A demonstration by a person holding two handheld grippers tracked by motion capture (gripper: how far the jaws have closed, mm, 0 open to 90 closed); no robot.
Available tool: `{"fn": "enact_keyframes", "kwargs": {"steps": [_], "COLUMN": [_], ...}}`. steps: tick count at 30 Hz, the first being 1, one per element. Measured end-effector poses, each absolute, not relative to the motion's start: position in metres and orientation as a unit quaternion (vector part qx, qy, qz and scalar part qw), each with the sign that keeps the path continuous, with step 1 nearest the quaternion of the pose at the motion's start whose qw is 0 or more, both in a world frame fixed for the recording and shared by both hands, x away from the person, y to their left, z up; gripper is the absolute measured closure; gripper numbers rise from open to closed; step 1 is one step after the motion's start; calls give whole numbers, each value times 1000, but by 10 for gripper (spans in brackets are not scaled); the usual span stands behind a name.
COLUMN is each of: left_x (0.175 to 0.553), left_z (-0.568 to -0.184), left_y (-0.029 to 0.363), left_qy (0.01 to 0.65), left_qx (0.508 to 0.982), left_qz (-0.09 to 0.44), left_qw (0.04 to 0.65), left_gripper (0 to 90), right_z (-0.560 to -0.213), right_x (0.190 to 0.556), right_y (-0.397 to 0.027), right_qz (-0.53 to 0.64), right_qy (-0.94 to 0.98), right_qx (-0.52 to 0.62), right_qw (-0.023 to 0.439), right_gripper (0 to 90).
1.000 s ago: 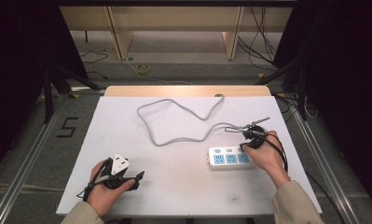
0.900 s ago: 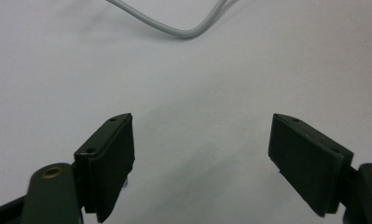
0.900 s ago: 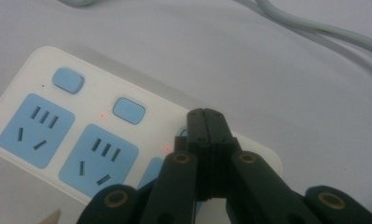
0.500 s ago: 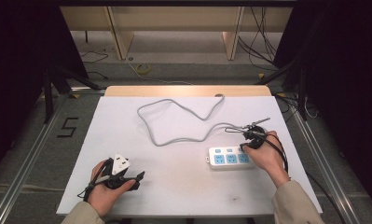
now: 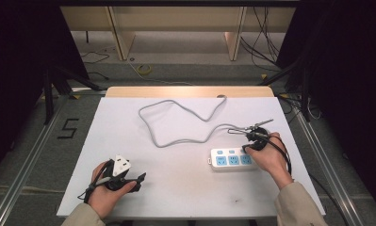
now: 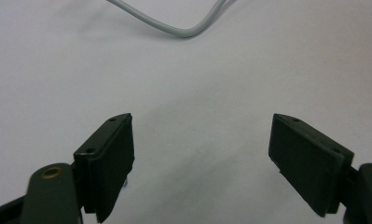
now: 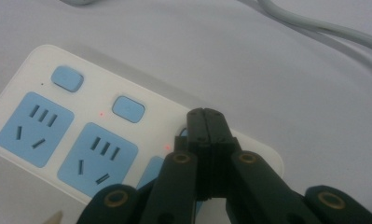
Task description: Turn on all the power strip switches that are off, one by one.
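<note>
A white power strip [image 5: 232, 159] [image 7: 81, 116] with blue sockets lies at the table's right front. Its grey cable [image 5: 176, 122] [image 7: 323, 30] loops back across the middle. My right gripper [image 5: 249, 147] [image 7: 207, 119] is shut with nothing between its jaws. Its joined tips point down at the strip's right end, over the third blue switch button, most of which they hide. Two more blue buttons [image 7: 128, 108] sit free beside it. My left gripper [image 5: 139, 180] [image 6: 202, 154] stands open and empty low over bare table at the front left, far from the strip.
The white table top [image 5: 185, 188] ends in a wooden strip [image 5: 185, 92] at the back. A bend of the cable [image 6: 174, 28] lies well ahead of the left jaws. Black cables trail over the floor around the table.
</note>
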State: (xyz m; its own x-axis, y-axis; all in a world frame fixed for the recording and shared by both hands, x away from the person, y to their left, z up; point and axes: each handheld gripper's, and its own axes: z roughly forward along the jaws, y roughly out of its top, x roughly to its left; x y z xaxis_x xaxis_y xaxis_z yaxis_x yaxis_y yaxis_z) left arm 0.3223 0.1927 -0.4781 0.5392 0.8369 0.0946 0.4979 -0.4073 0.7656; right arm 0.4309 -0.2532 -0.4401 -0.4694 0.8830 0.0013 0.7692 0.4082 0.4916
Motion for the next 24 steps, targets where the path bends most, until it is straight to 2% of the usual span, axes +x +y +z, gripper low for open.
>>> {"fn": "enact_keyframes", "kwargs": {"steps": [24], "left_x": [323], "left_z": [-478], "left_y": [193], "left_qy": [416], "left_qx": [803], "left_qz": [241], "left_qw": [353], "left_gripper": [223], "right_z": [-437], "right_x": [429], "right_y": [-252], "right_qz": [231], "right_qy": [829], "right_qx": [493], "right_qw": [126], "right_gripper": [900]}}
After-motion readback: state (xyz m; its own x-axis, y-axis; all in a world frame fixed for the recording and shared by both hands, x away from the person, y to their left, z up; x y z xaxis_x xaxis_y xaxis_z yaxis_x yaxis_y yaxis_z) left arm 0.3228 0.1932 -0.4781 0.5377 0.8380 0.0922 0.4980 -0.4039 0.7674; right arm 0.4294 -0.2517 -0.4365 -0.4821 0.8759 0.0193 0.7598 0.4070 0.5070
